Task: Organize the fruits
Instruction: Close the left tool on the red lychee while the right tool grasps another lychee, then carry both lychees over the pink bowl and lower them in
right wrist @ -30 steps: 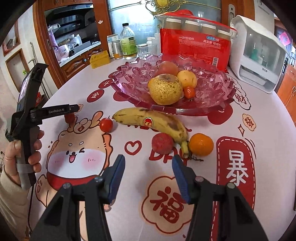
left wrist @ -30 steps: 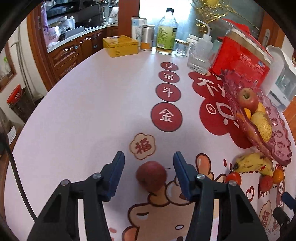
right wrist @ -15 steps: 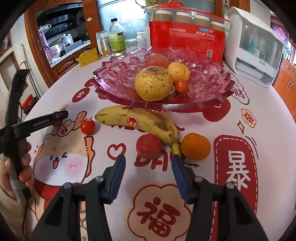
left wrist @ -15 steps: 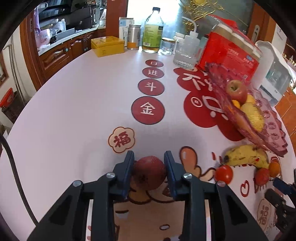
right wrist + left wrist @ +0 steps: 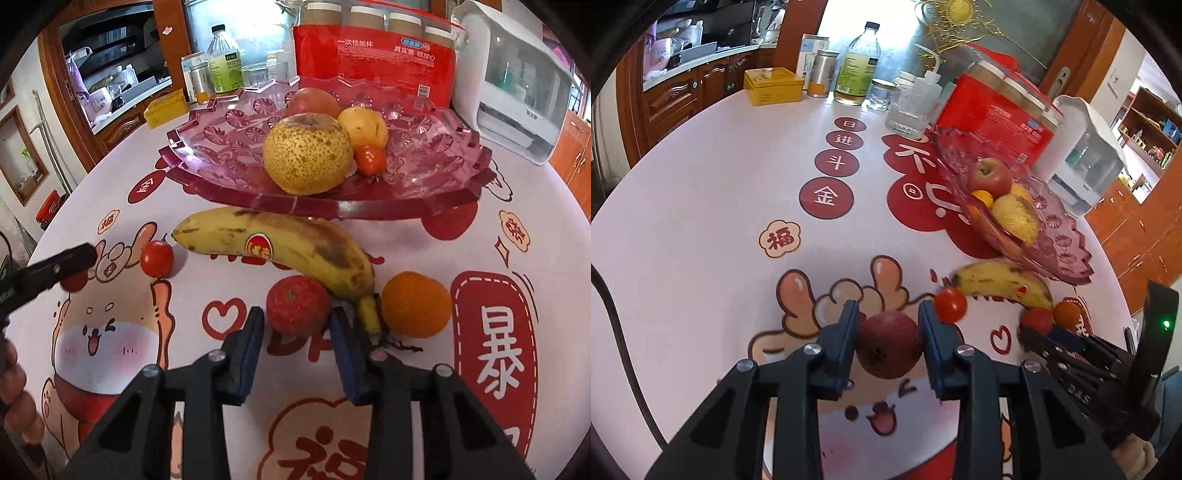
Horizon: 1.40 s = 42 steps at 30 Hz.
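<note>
Left wrist view: left gripper (image 5: 888, 338) pinches dark red fruit (image 5: 889, 343). Right gripper (image 5: 297, 319) closing around small red apple (image 5: 298, 304); we keep clear of banana (image 5: 280, 247) stem.

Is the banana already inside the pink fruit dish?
No, the banana lies on the tablecloth just in front of the pink dish, beside the small tomato.
</note>
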Available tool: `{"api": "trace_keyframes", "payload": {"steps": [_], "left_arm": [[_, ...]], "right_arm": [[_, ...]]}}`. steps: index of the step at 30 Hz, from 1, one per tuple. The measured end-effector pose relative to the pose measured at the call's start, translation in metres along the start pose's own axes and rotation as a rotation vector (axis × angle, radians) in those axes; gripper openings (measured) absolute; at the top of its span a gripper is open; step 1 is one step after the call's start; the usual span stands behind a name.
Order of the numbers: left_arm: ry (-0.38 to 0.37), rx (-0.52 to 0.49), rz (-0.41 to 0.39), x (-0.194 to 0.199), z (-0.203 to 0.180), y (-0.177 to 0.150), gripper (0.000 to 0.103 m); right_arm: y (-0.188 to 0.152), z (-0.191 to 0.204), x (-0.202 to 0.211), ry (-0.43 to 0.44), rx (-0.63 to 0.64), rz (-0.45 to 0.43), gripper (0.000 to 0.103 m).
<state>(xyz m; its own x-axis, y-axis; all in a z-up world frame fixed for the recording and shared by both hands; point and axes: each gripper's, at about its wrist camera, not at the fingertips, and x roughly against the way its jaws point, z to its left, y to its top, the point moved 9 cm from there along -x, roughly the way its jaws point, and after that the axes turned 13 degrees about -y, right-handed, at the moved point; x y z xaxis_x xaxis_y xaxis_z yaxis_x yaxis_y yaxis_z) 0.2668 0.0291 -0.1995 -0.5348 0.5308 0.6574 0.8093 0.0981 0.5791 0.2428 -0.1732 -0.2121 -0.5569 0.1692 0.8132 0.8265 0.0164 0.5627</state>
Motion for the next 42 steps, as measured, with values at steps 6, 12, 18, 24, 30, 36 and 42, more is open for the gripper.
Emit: {"api": "trace_keyframes", "payload": {"steps": [6,12,18,24,30,36,42], "left_arm": [[0.092,-0.053,0.009,0.005,-0.012,-0.003,0.031],[0.139,-0.091,0.022,0.010,-0.024,-0.008,0.031],[0.174,-0.123,0.014,0.017,-0.035,-0.008,0.031],[0.190,-0.140,0.002,0.028,-0.044,-0.007,0.031],[0.185,-0.150,0.001,0.036,-0.056,-0.011,0.031],[0.168,-0.173,0.000,0.043,-0.077,-0.013,0.031],[0.175,-0.218,-0.013,0.048,-0.098,0.008,0.031]], "right_arm": [[0.000,0.003,0.000,-0.021,0.013,-0.030,0.035],[-0.001,0.003,0.002,-0.020,0.017,-0.048,0.034],[-0.003,0.007,0.016,0.025,0.005,-0.067,0.034],[0.004,0.007,0.052,0.085,-0.020,-0.149,0.034],[0.014,0.000,0.089,0.127,-0.053,-0.232,0.034],[0.018,-0.005,0.110,0.187,-0.084,-0.260,0.034],[0.025,-0.017,0.124,0.220,-0.119,-0.264,0.034]]}}
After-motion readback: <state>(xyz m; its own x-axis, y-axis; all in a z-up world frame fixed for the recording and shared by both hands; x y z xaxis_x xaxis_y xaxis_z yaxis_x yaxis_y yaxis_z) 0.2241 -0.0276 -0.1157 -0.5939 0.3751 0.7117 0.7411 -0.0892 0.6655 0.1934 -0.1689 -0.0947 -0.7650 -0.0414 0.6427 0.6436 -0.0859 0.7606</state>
